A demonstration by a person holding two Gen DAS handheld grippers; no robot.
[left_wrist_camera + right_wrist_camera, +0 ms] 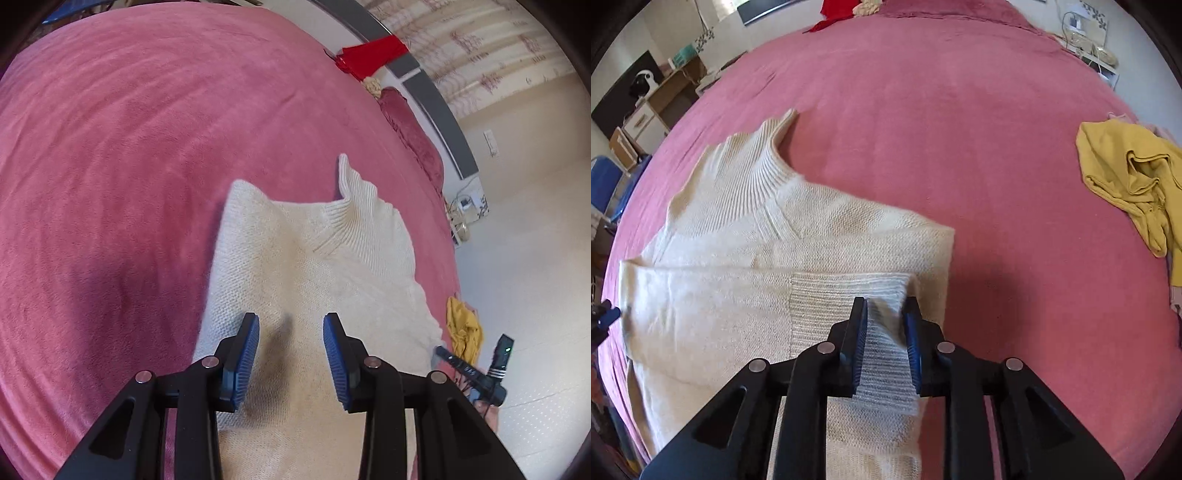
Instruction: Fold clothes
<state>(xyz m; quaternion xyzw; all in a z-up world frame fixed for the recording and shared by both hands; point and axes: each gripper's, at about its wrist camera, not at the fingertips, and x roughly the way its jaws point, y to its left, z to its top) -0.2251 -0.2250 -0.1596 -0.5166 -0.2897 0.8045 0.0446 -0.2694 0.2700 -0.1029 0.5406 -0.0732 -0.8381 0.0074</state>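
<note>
Blue ribbed pads (245,360) are seen on the black two-finger left gripper (291,360), whose jaws stand well apart with nothing between them, poised over the body of a cream knitted turtleneck sweater (295,258); whether the pads touch the knit cannot be told. On the black right gripper (885,345) the blue pads (913,343) are drawn in on the ribbed cuff of a sleeve (849,299) that is laid across the sweater's chest, the cuff being pinched between them. The sweater is spread flat on a pink plush bedspread (110,166), its ribbed collar (764,173) pointing away from both grippers and slightly raised. In the right wrist view the folded sleeve is seen to run crosswise from the garment's left edge to the held cuff near its right edge. A crumpled mustard-yellow garment (1126,184) is noted well apart from the sweater, at the right-hand edge of the bed. A red cloth (369,55) and a dark pink pillow (410,136) are noted at the far end of the bed, by the white and grey headboard (432,96). In the left wrist view the other gripper is glimpsed at the right-hand edge beside the sweater. A wooden desk with drawers (653,107) is seen beyond the bed in the right wrist view.
</note>
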